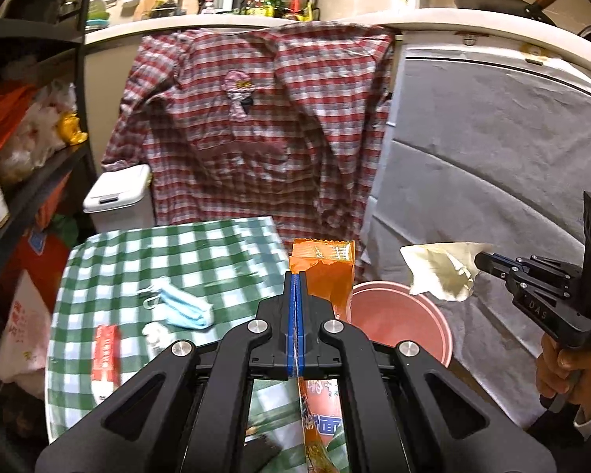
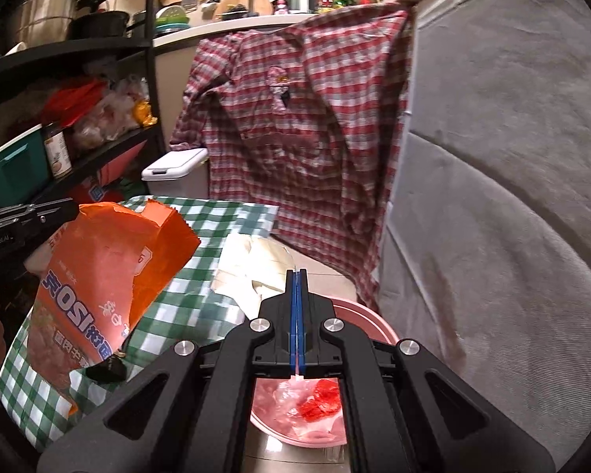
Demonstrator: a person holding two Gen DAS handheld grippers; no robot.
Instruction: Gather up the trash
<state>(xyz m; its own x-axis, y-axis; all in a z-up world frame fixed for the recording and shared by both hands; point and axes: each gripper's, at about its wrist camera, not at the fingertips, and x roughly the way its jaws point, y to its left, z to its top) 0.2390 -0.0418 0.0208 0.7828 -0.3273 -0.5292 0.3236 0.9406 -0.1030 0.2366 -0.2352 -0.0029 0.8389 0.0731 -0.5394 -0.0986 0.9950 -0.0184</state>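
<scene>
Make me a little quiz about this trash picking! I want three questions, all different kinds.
1. True or false: the left claw holds an orange snack bag.
2. What does the right claw carry? A) a blue face mask B) a crumpled pale paper C) a red box
3. Fill in: the pink bucket stands beside the table with the green checked ____.

Key:
1. True
2. B: the paper hangs from it over the bucket; the face mask and red box lie on the cloth.
3. cloth
</scene>
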